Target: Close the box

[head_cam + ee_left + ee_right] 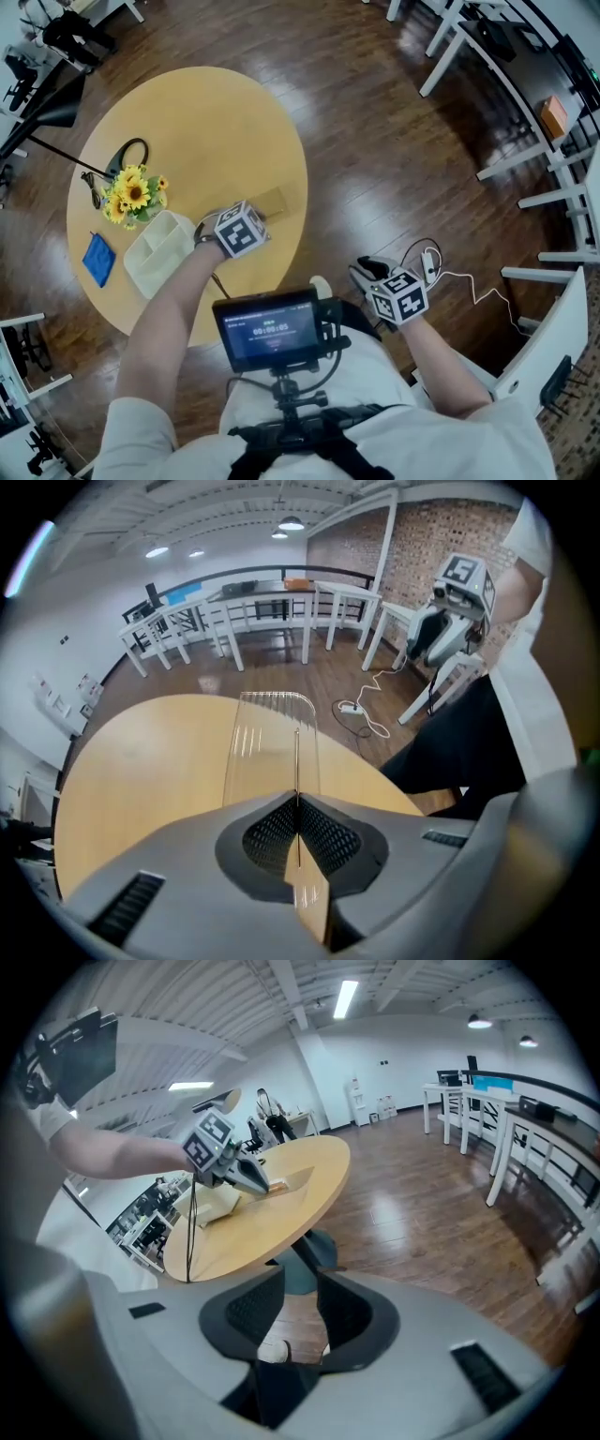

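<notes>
The clear lid (272,738) was clamped edge-on by the left gripper (298,808), presumably for setting onto the box (155,255), while the right gripper (300,1302) was held aside, parted and empty.

Table (234,112) at left. On it: flowers (134,195) far left, cloth (97,259) near of them, box (161,253) just right of flowers, lid (281,202) right of box. Left claw (258,223) between box and lid. Right claw (367,272) off table, right, over floor (394,141). Cable (469,286) on floor right of it.
</notes>
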A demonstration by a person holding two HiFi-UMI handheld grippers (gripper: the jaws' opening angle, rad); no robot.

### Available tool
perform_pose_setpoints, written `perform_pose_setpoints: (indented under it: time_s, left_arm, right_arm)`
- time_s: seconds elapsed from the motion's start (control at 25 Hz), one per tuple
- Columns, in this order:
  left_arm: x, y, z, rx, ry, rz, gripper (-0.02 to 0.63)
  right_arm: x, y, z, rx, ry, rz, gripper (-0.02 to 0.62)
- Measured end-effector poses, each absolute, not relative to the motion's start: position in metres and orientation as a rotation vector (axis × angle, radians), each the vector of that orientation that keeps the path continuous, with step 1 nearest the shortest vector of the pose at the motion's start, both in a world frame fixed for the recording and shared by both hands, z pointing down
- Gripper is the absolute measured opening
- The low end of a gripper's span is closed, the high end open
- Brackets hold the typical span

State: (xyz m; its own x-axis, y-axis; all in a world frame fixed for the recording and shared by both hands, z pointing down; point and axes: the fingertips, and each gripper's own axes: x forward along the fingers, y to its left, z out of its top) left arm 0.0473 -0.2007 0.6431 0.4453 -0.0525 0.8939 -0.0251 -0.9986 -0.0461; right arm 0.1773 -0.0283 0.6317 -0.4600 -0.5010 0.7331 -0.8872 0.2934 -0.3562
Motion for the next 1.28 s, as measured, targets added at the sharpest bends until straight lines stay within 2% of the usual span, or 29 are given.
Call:
perform_pose_setpoints:
  time_s: [0.12, 0.24, 0.48, 0.64, 0.76, 1.28]
  left_arm:
    - [0.059, -0.203, 0.594, -2.722, 0.142, -1.556, 0.003]
    - [0.039, -0.202, 0.536, -2.781, 0.239, -1.528, 0.003]
    - [-0.091, -0.201, 0.458, -2.756, 0.482, -1.612, 0.003]
    - [-0.188, -0.193, 0.468, -2.734, 0.608, -1.788, 0.003]
    - [-0.227, -0.179, 0.485, -2.749, 0.634, -1.886, 0.003]
    - [-0.209, -0.170, 0.562, -2.768, 0.464, -1.990, 0.003]
  right_arm:
    - [0.174, -0.035, 0.622, 1.224, -2.112, 1.008, 0.117]
    - [0.160, -0.045, 0.611, 1.193, -2.158, 0.964, 0.117]
    - [0.121, -0.062, 0.606, 1.123, -2.243, 0.892, 0.117]
    - [0.096, -0.067, 0.604, 1.087, -2.261, 0.853, 0.117]
    - [0.080, -0.068, 0.604, 1.051, -2.270, 0.829, 0.117]
    - [0.075, -0.060, 0.593, 1.087, -2.228, 0.794, 0.117]
